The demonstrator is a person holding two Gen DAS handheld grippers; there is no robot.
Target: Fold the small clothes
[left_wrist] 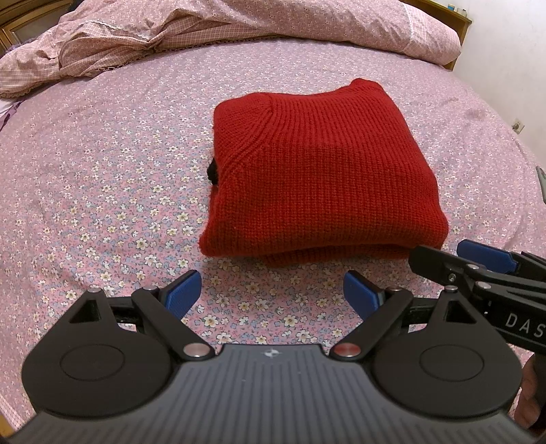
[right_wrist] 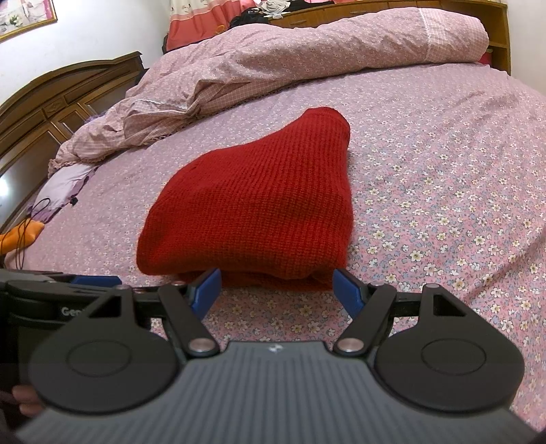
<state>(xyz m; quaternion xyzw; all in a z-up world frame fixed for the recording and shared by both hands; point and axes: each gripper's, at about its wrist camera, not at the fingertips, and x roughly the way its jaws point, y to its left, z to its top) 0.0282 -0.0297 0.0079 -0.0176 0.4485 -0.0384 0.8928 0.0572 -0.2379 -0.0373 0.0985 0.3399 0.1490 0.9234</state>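
Observation:
A red knit sweater [left_wrist: 314,174] lies folded into a thick rectangular bundle on the flowered bed sheet [left_wrist: 102,177]. A small black bit shows at its left edge. My left gripper [left_wrist: 273,290] is open and empty, just short of the sweater's near edge. My right gripper [right_wrist: 276,287] is open and empty, its blue pads [right_wrist: 208,285] right at the sweater's [right_wrist: 252,201] near edge, one at each side of the fold. The right gripper also shows in the left wrist view [left_wrist: 454,256] at the sweater's near right corner.
A crumpled pink duvet [left_wrist: 204,30] lies along the far side of the bed. A wooden headboard [right_wrist: 51,102] stands at the left. A lilac cloth [right_wrist: 65,184] and an orange item with a cord [right_wrist: 24,235] lie near it.

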